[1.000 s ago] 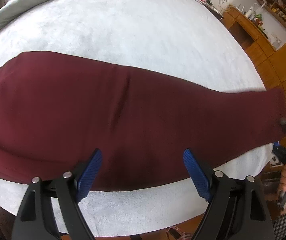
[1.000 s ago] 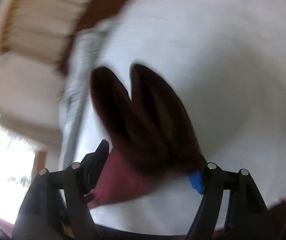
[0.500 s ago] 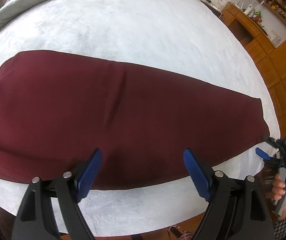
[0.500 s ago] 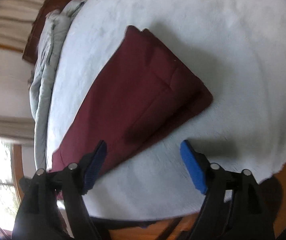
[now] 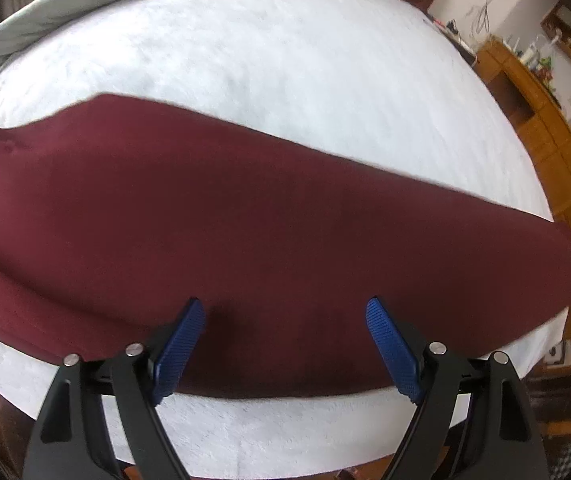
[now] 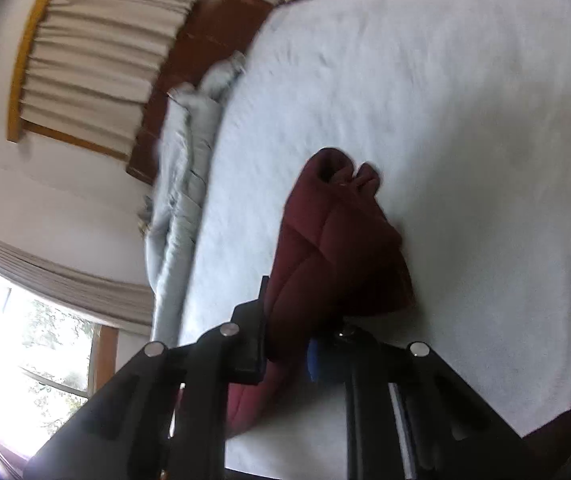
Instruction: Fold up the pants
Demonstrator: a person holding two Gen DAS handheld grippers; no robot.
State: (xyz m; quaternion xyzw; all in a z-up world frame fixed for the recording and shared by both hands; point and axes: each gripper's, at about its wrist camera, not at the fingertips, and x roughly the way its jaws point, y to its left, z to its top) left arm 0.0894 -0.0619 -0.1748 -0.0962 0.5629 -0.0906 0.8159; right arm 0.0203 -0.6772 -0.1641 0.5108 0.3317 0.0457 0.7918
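— Hovering tilted downward, the left gripper (image 5: pixel 281 344) keeps its blue ribbed fingers (image 5: pixel 393 352) apart over the dark red fabric pants (image 5: pixel 245 220).

— And the right gripper (image 6: pixel 285 344)?

— Just closed, clamped on the pants' bunched end near the white fleecy bed's (image 5: pixel 285 52) edge.

One pants (image 5: pixel 245 232); two grippers (image 5: pixel 285 344)
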